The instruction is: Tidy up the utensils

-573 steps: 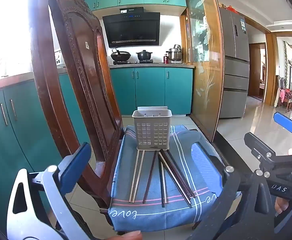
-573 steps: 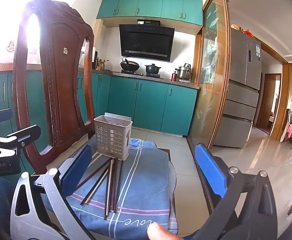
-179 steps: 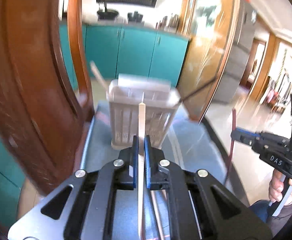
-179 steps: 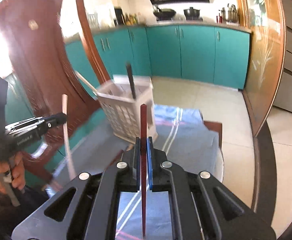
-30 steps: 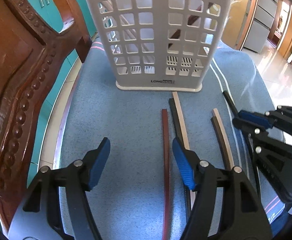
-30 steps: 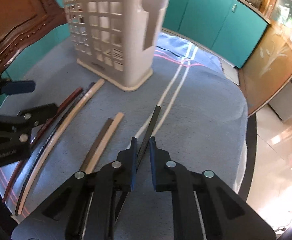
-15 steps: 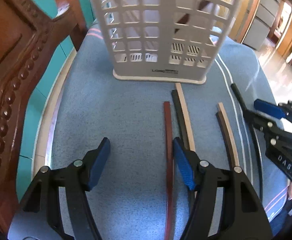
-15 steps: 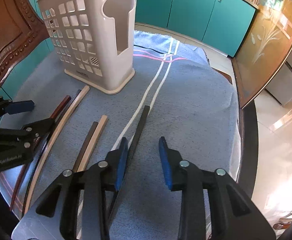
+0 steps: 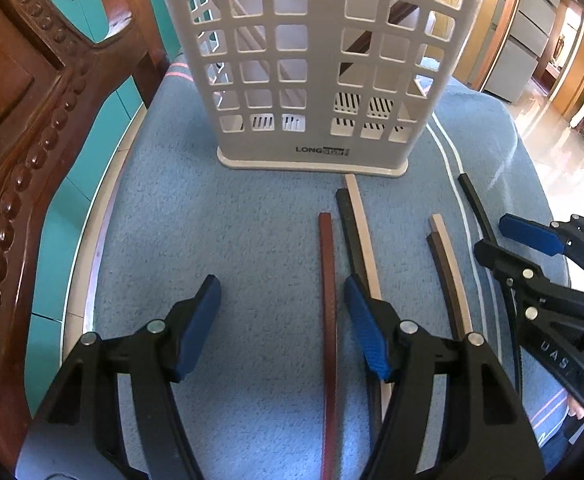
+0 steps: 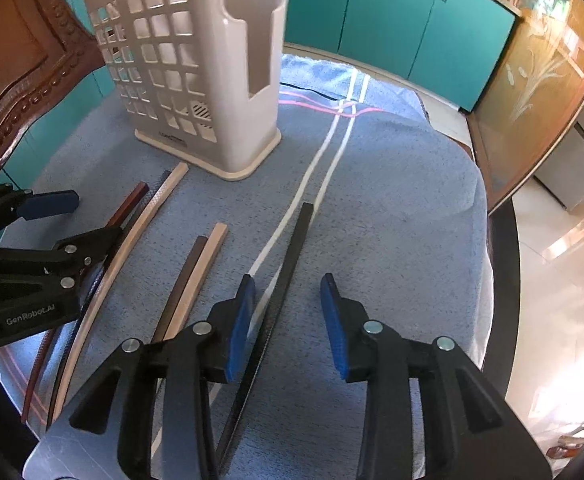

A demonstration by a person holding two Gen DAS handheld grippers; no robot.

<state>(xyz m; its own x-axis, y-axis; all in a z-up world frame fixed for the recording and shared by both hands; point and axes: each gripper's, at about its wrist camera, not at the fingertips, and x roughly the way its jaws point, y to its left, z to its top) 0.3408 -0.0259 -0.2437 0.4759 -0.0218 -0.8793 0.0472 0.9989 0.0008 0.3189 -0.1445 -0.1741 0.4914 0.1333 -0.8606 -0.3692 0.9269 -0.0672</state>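
A white slotted utensil holder (image 9: 316,68) stands on a blue towel (image 9: 212,240) on a chair seat, with chopsticks leaning inside it. Several chopsticks lie loose in front of it. My left gripper (image 9: 282,296) is open, and a dark red chopstick (image 9: 328,300) lies between its fingers near the right pad. My right gripper (image 10: 286,296) is open around a black chopstick (image 10: 288,272), which lies flat on the towel. A brown and a pale chopstick (image 10: 196,276) lie side by side between the two grippers. The holder also shows in the right wrist view (image 10: 196,76).
The carved wooden chair back (image 9: 24,140) rises close on the left. The towel's right edge (image 10: 480,240) drops off to a tiled floor. Teal cabinets (image 10: 404,20) stand behind.
My right gripper has opened off the black chopstick, which lies on the towel. My left gripper stays open and has shifted a little so the red chopstick sits nearer its right pad.
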